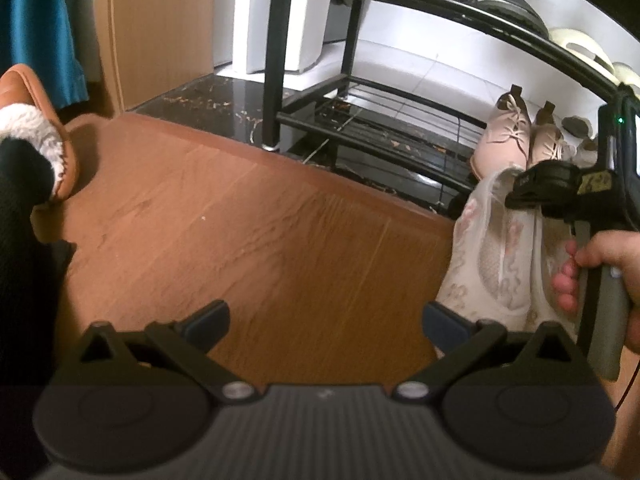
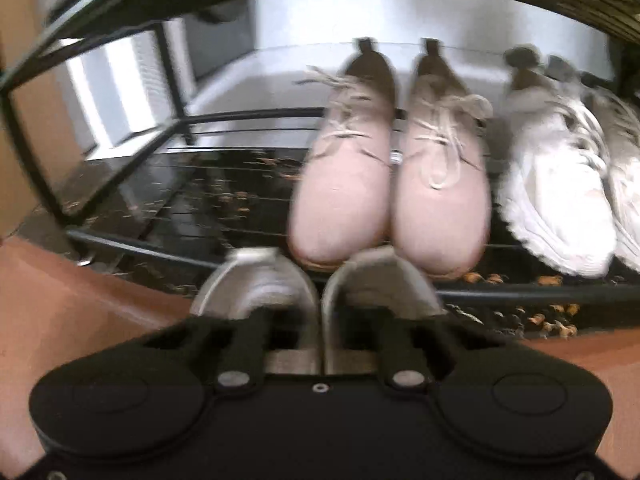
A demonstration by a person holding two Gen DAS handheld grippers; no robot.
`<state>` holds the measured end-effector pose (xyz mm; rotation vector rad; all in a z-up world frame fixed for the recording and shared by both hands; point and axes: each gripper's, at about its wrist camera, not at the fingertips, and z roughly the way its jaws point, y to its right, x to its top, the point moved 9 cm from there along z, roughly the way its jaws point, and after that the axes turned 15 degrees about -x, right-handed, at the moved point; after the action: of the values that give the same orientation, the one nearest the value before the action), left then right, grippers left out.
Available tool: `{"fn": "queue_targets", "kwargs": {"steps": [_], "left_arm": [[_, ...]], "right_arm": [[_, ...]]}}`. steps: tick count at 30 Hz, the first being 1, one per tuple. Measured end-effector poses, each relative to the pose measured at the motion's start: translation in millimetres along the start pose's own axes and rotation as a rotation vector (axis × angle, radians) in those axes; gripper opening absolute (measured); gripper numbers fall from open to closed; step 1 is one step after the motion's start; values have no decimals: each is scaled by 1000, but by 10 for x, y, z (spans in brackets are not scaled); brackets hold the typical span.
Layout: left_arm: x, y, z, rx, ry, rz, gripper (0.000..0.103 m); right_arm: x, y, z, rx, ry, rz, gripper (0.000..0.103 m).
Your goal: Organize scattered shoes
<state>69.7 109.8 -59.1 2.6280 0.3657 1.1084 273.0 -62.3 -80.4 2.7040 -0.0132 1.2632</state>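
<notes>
Right wrist view is showing the right gripper (image 2: pixel 320 316) pinching two pale slip-on shoes (image 2: pixel 376 284) by their inner walls, hanging just before the black shoe rack (image 2: pixel 192 120). Its lower shelf is holding two pink lace-up shoes (image 2: pixel 344 184), then, blurred, seemingly two white sneakers (image 2: pixel 560 192). Left gripper (image 1: pixel 326 320) is hovering spread and empty over wood floor (image 1: pixel 248 220); one brown fleece-lined slipper (image 1: pixel 44 136) is lying far left.

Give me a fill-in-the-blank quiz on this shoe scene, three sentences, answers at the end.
1. The right claw grips a pair of ____ shoes.
2. The left claw holds ____.
3. The pink lace-up shoes rest on the rack's ____ shelf.

Answers: white; nothing; bottom
</notes>
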Motion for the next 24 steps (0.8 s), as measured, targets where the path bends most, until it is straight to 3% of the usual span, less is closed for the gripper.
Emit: {"fn": "queue_targets", "kwargs": {"steps": [3,7,8,10,12,15,21,24], "left_arm": [[3,7,-3,-1,2,3,102],[-2,5,-6,1,3,8,102],[-3,3,-7,3,3,7,102],[1,-3,-12,3,6,2,102],[8,-9,-18,1,9,-7,102],[24,8,-21,-6,14,-13,102],[40,73,-40,-24,24,3,102],[31,109,-68,-26,29,28,102]], "right_arm": [[10,-80,-54,25,54,-52,9],[29,-51,14,81,-14,0,15],[37,-35,12,104,-37,7,20],[58,1,-27,141,-65,6,51],[97,82,-164,187,-54,0,60],[110,231,-422,255,-45,-54,60],[-130,763,-657,145,-13,-59,81],[-419,977,-610,148,-122,25,90]]}}
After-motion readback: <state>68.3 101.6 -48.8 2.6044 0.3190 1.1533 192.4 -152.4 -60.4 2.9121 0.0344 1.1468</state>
